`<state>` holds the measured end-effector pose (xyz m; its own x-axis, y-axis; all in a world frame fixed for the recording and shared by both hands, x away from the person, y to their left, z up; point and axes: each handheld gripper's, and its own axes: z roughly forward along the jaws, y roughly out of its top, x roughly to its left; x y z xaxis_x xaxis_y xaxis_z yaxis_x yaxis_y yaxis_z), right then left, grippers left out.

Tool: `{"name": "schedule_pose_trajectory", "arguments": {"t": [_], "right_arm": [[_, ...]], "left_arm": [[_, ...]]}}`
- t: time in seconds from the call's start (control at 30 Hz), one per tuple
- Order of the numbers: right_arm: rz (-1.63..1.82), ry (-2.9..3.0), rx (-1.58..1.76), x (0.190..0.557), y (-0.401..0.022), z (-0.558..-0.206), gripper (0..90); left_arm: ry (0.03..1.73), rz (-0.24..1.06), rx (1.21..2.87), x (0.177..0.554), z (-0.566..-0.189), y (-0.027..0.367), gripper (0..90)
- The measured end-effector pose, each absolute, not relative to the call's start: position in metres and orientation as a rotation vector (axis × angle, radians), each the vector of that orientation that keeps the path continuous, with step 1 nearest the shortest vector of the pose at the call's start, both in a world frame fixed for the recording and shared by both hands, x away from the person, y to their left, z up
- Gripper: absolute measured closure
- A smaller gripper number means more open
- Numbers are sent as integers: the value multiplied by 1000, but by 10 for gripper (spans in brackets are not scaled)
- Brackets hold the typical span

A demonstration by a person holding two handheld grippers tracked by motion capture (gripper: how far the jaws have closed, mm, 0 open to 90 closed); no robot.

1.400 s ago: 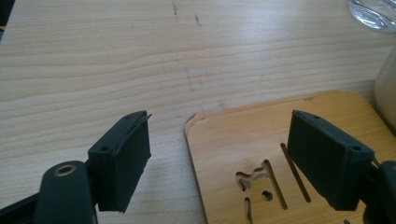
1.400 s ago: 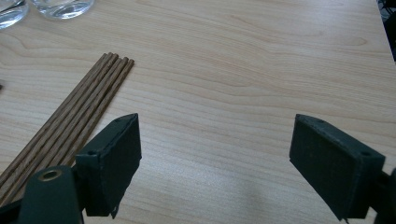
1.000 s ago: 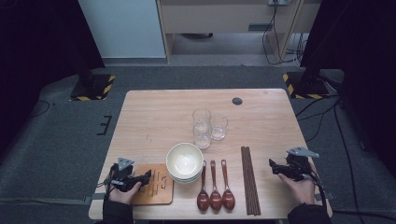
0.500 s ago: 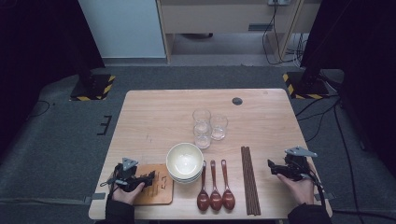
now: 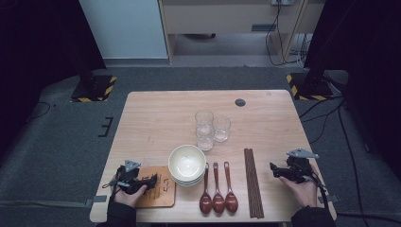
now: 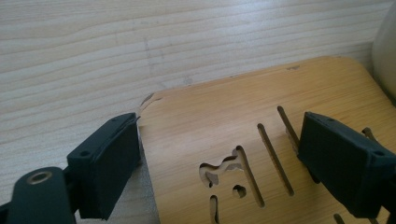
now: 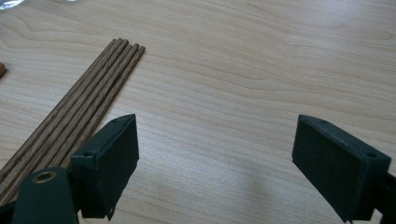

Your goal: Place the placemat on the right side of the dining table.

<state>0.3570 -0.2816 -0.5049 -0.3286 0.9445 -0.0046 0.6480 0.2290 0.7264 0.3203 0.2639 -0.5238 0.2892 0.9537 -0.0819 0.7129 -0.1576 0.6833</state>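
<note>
The left gripper sits low over the near left corner of the table, its jaws wide apart and straddling the corner of a slotted wooden trivet. One jaw is just beside the trivet's edge (contact cannot be told), the other hangs above its slots. Nothing is clamped. The trivet lies flat, touching a stack of bowls. The right gripper rests near the table's right edge, jaws wide apart over bare wood, holding nothing, with chopsticks just beside it. Compared with a second ago, both hands and every item sit where they were.
</note>
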Motion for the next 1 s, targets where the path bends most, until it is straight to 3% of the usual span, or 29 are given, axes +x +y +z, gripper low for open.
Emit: {"name": "schedule_pose_trajectory", "arguments": {"t": [1.0], "right_arm": [[892,2062,1464,356,-281,-505,152]], "left_arm": [[1629,509,1838,312,-519,282,181]]}}
